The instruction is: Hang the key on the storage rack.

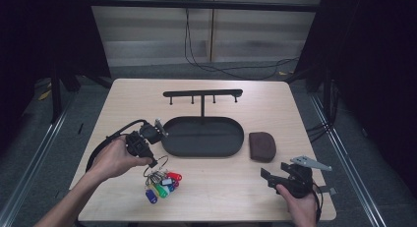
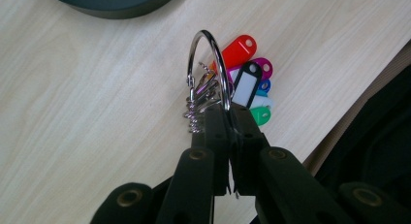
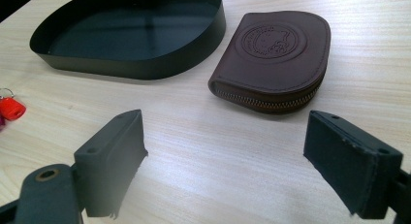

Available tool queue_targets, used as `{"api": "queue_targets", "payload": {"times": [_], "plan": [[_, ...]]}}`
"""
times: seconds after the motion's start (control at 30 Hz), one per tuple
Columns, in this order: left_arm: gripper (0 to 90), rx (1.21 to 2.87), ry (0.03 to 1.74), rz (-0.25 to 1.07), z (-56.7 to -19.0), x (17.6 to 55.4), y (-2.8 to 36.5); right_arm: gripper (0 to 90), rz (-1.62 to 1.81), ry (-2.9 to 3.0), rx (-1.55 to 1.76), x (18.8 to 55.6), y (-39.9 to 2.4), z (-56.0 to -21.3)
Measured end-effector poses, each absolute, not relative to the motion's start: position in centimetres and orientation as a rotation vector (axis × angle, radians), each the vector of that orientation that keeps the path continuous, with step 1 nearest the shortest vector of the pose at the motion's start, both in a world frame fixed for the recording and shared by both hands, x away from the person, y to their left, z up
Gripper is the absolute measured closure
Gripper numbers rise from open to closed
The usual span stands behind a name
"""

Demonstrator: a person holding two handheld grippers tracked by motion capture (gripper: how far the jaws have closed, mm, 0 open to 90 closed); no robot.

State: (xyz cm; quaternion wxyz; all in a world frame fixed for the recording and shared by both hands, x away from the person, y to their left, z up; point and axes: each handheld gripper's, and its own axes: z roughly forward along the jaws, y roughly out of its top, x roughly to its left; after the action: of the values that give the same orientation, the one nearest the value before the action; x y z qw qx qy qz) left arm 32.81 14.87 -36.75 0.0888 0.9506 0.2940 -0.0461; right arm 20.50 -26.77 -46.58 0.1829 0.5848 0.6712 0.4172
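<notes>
Your left tool [image 2: 231, 118] pinches the key ring [image 2: 209, 71] tight — your right tool [image 3: 225, 158] gapes wide, empty, the brown pouch [image 3: 276, 59] at its 12 o'clock.

No legible text, labels or numbers anywhere.

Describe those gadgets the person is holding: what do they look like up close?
Each hand holds a black gripper. The left gripper trails a thick black cable that loops over the table edge. The right gripper carries a grey three-cornered plate on top. Both end in two flat, blocky black jaws on arms with brass-coloured rivets, and the right one's pads look slightly frayed at the edges. The forearms are bare, with no sleeves in sight.
</notes>
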Motion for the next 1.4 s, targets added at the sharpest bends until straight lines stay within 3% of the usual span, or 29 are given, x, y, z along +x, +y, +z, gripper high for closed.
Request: {"api": "queue_targets", "payload": {"times": [1.4], "plan": [[88.0, 2.805, 0.803, -0.042, -29.2, 32.5, 15.1, 15.1, 1.173, 1.891, 1.652, 20.6, -26.8, -46.6]]}}
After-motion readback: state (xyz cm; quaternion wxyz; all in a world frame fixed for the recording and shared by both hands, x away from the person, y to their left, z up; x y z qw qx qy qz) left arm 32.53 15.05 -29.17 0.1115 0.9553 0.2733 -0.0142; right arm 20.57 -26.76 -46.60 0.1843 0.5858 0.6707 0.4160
